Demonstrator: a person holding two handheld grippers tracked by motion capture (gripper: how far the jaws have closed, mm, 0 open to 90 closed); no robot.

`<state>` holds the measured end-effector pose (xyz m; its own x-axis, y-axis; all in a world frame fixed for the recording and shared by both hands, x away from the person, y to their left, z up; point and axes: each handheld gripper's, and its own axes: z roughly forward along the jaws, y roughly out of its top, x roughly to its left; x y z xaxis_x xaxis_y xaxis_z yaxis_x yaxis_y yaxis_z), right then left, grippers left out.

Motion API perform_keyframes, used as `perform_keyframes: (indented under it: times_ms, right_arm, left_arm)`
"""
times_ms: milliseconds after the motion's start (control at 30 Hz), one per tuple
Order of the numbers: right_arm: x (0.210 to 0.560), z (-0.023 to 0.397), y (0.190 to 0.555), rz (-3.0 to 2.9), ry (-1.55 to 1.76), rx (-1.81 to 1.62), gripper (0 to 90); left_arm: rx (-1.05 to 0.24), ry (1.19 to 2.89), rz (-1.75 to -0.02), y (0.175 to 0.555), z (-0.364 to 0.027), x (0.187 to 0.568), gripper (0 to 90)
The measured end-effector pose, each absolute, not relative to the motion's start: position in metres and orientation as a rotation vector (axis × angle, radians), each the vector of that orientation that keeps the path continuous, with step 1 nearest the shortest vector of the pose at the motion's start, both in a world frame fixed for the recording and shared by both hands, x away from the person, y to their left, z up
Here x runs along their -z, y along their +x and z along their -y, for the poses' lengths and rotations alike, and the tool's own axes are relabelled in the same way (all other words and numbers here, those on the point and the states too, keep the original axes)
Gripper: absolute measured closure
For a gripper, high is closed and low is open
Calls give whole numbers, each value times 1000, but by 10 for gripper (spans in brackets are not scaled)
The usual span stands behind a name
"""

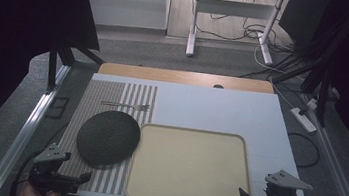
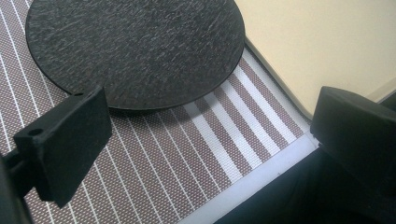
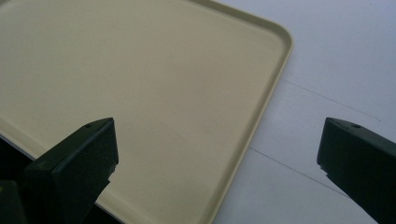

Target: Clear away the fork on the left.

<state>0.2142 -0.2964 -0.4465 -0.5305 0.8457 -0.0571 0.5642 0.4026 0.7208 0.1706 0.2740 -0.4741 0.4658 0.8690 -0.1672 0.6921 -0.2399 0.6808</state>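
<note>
The dark round plate (image 1: 108,137) lies flat on the striped placemat (image 1: 92,99) at the left of the table, its right edge overlapping or touching the left rim of the cream tray (image 1: 244,163); I cannot tell whether it rests on that rim. Being round, it offers no long axis to line up on; its near edge is the closest part to me. My left gripper (image 1: 86,177) sits at the near left corner, just short of that edge, the plate lying straight beyond it and slightly to the right. Its jaws stand fully apart and hold nothing; in the left gripper view the plate (image 2: 135,46) fills the far side beyond the jaws. My right gripper (image 1: 243,193) rests at the tray's near right corner, jaws likewise wide and empty, well apart from the plate. I judge the left hand the nearer one for a grasp. A fork (image 1: 126,105) lies on the placemat beyond the plate, handle pointing left.
</note>
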Motion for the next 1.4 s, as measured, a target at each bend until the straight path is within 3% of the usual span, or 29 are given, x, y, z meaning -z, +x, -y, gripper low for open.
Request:
perform_keyframes:
  times_ms: [1400]
  right_arm:
    - [447, 294, 215, -2287, 1175, -917, 0]
  left_arm:
    - [-304, 1973, -1275, 186, -276, 473, 0]
